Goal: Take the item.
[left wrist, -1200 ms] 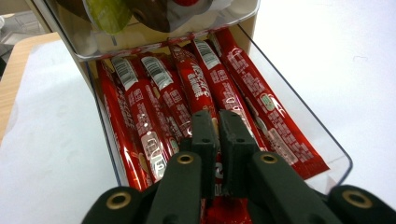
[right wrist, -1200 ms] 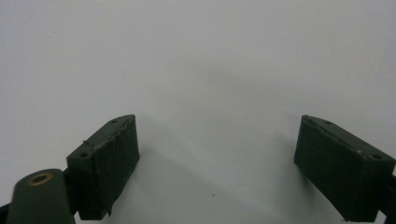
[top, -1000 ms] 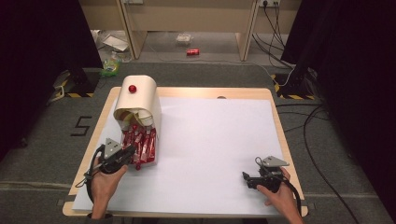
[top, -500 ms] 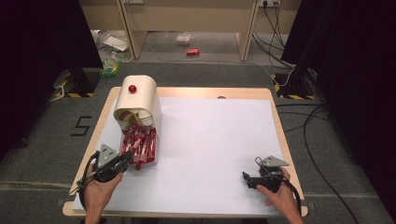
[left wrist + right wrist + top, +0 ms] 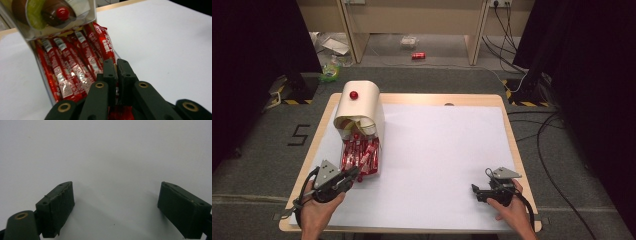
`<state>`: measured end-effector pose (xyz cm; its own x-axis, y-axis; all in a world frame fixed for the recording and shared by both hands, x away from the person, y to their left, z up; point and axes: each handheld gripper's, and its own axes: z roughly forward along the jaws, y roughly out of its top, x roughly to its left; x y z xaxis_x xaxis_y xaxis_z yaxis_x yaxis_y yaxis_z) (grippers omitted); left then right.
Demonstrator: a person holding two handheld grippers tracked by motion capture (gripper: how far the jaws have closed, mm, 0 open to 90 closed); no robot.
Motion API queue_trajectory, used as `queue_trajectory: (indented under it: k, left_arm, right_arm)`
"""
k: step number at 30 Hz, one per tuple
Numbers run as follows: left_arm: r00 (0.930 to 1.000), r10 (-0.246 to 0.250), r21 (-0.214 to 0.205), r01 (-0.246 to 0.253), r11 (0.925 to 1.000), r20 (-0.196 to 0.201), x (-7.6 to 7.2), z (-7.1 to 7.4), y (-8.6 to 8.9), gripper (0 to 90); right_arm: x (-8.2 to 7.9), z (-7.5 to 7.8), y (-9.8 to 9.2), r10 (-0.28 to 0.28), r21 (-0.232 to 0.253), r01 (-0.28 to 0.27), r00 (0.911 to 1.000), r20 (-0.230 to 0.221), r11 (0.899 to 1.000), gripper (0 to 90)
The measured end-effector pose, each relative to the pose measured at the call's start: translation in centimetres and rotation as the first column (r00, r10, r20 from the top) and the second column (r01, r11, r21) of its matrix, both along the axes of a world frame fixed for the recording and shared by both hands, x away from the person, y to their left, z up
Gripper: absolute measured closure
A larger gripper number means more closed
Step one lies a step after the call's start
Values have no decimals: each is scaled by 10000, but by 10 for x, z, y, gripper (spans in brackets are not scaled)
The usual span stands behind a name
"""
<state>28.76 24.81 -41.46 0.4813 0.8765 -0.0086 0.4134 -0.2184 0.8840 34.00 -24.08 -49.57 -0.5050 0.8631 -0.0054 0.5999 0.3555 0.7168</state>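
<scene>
My left gripper [image 5: 353, 173] has pulled back toward me since a second ago, away from the cream dispenser [image 5: 358, 107] and out to the near end of the tray of red snack sticks [image 5: 360, 152]; my right gripper [image 5: 476, 190] sits where it was, near the front right of the desk [image 5: 442, 150]. In the left gripper view the left gripper [image 5: 116, 67] has its jaws clenched tight, almost pad to pad, pinching the end of one red stick [image 5: 107, 46] that lies along the right edge of the tray [image 5: 42, 72]. The other sticks lie packed side by side, running up under the dispenser's mouth [image 5: 50, 17]. The right gripper [image 5: 116, 202] is released, jaws spread wide over bare white desk, nothing between them.
</scene>
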Motion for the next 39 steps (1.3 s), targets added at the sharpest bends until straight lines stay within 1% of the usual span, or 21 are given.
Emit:
queue_trajectory:
  k: [2, 3, 7, 8, 9, 13, 19, 28, 32, 39]
  left_arm:
    - [9998, -187, -42, 188, 9998, 63, -1, 1, -4, 853]
    - [9996, -228, 18, 228, 9997, 163, -1, 2, -5, 854]
    - [9989, -451, -77, 452, 9989, 125, 0, 0, -10, 853]
    - [9984, -566, -239, 567, 9981, 22, 1, -1, -11, 854]
    - [9982, -607, -300, 607, 9977, 32, 2, -2, -12, 854]
    - [9969, -783, -266, 785, 9966, 77, 3, -2, -18, 854]
    - [9940, -1086, -369, 1091, 9933, 130, 5, -2, -28, 853]
    - [9881, -1534, -552, 1537, 9866, 83, 18, -6, -48, 854]
    - [9861, -1663, -644, 1661, 9840, 28, 25, -10, -58, 854]
    - [9833, -1820, -649, 1815, 9812, -7, 34, -13, -71, 854]
  right_arm:
    - [0, 0, 0, -4, 3, 4, 10000, -5, 10000, 141]
    - [0, 0, 0, 2, 0, -2, 10000, -3, 10000, 141]
    - [0, 0, 0, -2, 3, 2, 10000, -6, 10000, 141]
    - [0, 0, 0, -14, 16, 14, 10000, -21, 10000, 141]
    - [0, 0, 0, -10, 11, 10, 10000, -11, 10000, 141]
    - [0, 0, 0, -15, 15, 15, 10000, -5, 10000, 141]
    - [0, 0, 0, -13, 17, 13, 10000, -7, 10000, 140]
    - [0, 0, 0, -11, 11, 11, 10000, -18, 10000, 140]
    - [0, 0, 0, -11, 20, 11, 10000, -22, 10000, 140]
    - [0, 0, 0, -12, 16, 12, 10000, -22, 10000, 140]
